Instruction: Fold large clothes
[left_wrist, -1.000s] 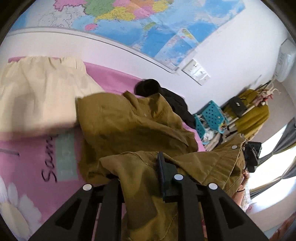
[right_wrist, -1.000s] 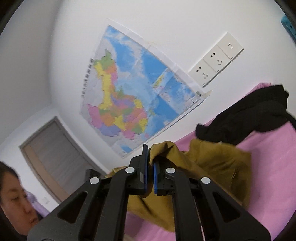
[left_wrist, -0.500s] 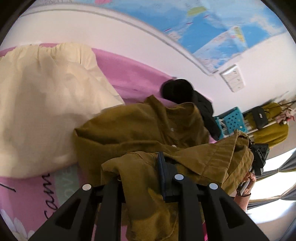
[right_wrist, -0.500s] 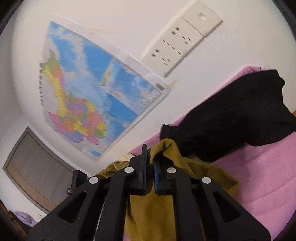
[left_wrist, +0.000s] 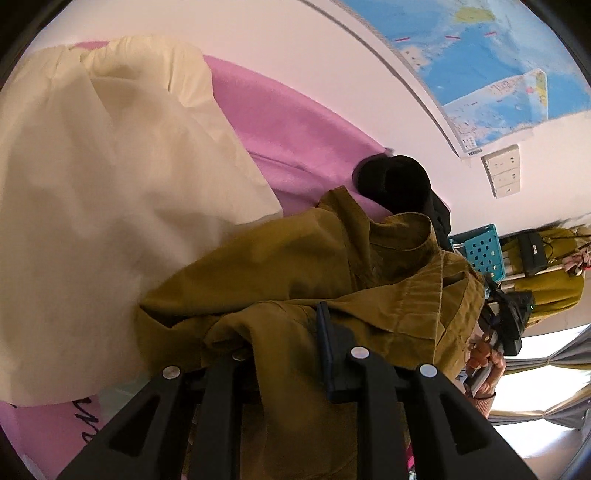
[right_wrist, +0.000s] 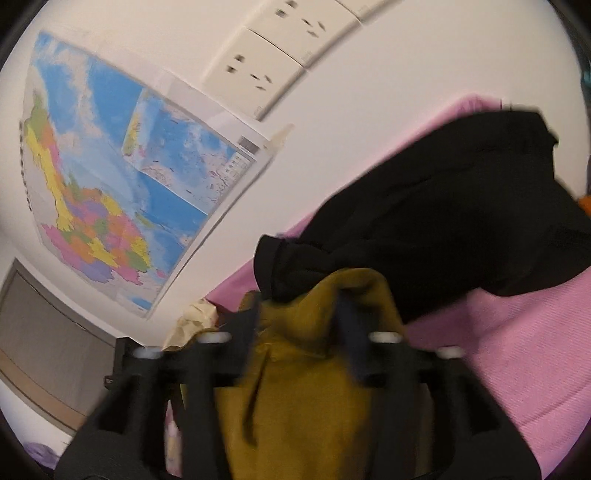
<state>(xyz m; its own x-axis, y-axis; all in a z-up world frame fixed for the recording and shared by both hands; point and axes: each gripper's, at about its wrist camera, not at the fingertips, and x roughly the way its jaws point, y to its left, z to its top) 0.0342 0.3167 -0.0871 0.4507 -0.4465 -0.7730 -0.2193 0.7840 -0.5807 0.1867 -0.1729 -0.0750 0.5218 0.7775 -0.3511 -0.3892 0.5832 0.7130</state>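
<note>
Nearest the left wrist camera, the left tongs (left_wrist: 291, 332) were pinching a bunched fold of the olive-brown garment (left_wrist: 295, 266), cloth draped over one finger and hiding it, the other finger's dark pad showing against the fabric; jaws were easing apart slightly, yet the pads looked pressed on cloth. From the right wrist camera, the right tongs (right_wrist: 299, 306) were opening, fingers spread with a hump of the same garment (right_wrist: 295, 387) standing between them, pads apparently off the fabric; I judged this a release, one corner being laid down while the other side stayed held to keep the fold line taut. Bulk of the garment lay heaped on the pink bed (left_wrist: 295, 147), collar uppermost, so the fold looked early and untidy. Just beyond it, on the left, one cream cloth (left_wrist: 92, 184) spread wide, its edge overlapped by the olive piece; likely set aside. Farther back, one black garment (right_wrist: 461, 206) lay crumpled against the wall, touching the olive collar in the right view. On the wall: one map (right_wrist: 110, 177), and a column of socket plates (left_wrist: 504, 177), three counted in the left view. Farthest, beside the window, one blue perforated basket (left_wrist: 484, 251) and a mustard garment (left_wrist: 550, 288) hanging on a rack. Garments on the bed counted: three.
</note>
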